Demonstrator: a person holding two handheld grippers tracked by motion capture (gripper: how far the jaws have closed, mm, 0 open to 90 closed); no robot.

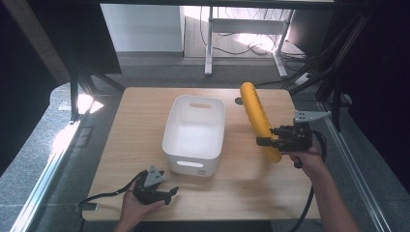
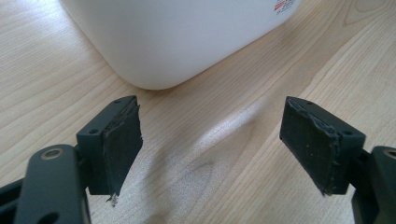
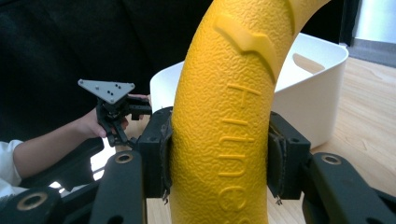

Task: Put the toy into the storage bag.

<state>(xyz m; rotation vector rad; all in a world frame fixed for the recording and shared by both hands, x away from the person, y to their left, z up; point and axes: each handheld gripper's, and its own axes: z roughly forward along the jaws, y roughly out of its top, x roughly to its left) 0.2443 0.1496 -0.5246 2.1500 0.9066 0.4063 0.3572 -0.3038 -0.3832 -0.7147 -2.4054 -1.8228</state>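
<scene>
Where the right gripper [image 3: 219, 163] clamps, the curved yellow tube [image 3: 224, 116] feels pebbled.

**A lab set up for recording**

A small wooden table [image 1: 145, 145] stands alone on grey carpet [image 1: 29, 159], boxed in by black frame struts [image 1: 77, 82] and dark screens. Behind it, loose cables [image 1: 251, 46] lie on the floor under a desk frame [image 1: 210, 43]. It looks like a test bay, not a home.
</scene>
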